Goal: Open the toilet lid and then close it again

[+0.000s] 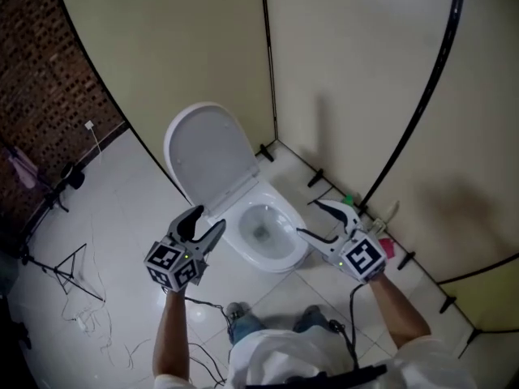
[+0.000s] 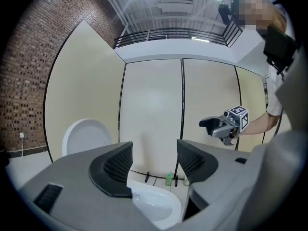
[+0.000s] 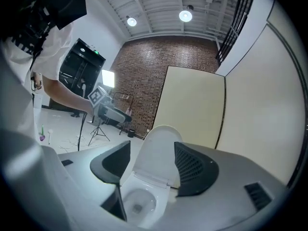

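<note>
The white toilet stands against the cream partition with its lid (image 1: pixel 207 148) raised upright and the bowl (image 1: pixel 268 233) uncovered. My left gripper (image 1: pixel 208 221) hovers just left of the bowl's front, jaws open with nothing between them. My right gripper (image 1: pixel 310 217) hovers just right of the bowl, also open and empty. Neither touches the toilet. In the left gripper view the lid (image 2: pixel 84 136) sits at the left, the bowl (image 2: pixel 154 206) below the jaws, and the right gripper (image 2: pixel 221 126) at the right. The right gripper view frames the lid (image 3: pixel 156 150) and bowl (image 3: pixel 139 201) between its jaws.
Cream partition panels (image 1: pixel 357 71) close in behind and to the right of the toilet. A green bottle (image 1: pixel 349 199) and a pink item (image 1: pixel 388 245) sit at the partition's foot. Tripod stands (image 1: pixel 69 266) and cables (image 1: pixel 89 318) lie on the tiled floor at left, by a brick wall (image 1: pixel 40 79).
</note>
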The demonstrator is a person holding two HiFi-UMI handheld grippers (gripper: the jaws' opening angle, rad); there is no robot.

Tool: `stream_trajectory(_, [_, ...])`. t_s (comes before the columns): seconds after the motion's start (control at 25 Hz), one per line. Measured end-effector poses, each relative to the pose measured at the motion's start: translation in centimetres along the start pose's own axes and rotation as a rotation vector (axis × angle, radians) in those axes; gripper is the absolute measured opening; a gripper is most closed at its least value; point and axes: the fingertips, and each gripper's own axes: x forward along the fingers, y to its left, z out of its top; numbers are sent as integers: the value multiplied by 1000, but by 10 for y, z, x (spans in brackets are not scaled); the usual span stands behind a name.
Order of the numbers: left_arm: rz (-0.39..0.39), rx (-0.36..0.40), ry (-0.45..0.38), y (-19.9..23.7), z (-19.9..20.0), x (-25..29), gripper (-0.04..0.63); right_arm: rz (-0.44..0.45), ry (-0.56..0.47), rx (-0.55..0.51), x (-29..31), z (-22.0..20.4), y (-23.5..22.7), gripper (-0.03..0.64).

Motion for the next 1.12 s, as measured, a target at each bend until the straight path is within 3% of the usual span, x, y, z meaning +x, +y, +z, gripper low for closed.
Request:
stream_trajectory(0.16, [21, -53, 4, 85, -7, 3, 293, -81, 44, 30, 11, -11, 4, 282])
stream_trajectory(0.4, [-47, -75, 33, 223, -17, 7, 301, -246, 105, 166, 64, -22, 27, 282])
stream_trajectory(0.6, [-92, -18, 112, 307, -19, 49, 371, -339, 103, 336, 108, -21, 63, 282])
stream_trajectory(0.92, [-149, 62, 210, 348, -26, 136, 373, -416, 123, 397, 113, -29, 68, 282])
stream_trajectory(1.12, [-164, 50, 257, 343, -31, 157, 363, -458, 117, 429, 90, -35, 69, 282])
